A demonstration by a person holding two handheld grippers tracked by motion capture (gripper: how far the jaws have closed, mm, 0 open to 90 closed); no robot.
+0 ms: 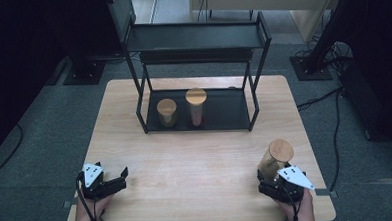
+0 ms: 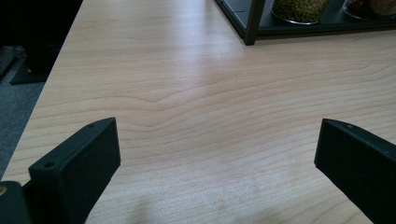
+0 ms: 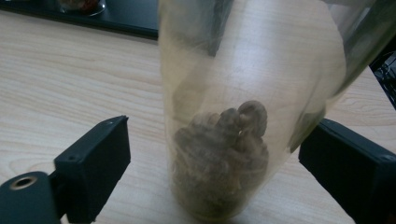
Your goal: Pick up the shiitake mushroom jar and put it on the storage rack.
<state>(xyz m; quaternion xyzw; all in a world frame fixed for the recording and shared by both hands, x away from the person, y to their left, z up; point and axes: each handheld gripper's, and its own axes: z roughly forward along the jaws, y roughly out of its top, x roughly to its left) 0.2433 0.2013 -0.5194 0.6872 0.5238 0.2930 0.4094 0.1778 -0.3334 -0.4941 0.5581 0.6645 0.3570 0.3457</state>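
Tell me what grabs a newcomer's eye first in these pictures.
First, the black two-level rack at the far side of the wooden table, with two wood-lidded jars on its lower shelf: a short one and a taller one to its right. Next, a third jar at the near right, standing between the open jaws of the right gripper, with dark brown lumps in its bottom. The left gripper rests open at the near left.

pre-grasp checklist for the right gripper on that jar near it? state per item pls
1. Right gripper open: ok.
2. Jar between its jaws: ok; neither jaw clearly touches the glass.
3. Jar upright on the table: ok, wooden lid on.
4. Left gripper out of the way: ok, open over bare wood.
5. Room on the shelf beside the two jars already there: ok.
6. Lid tightness: cannot tell.
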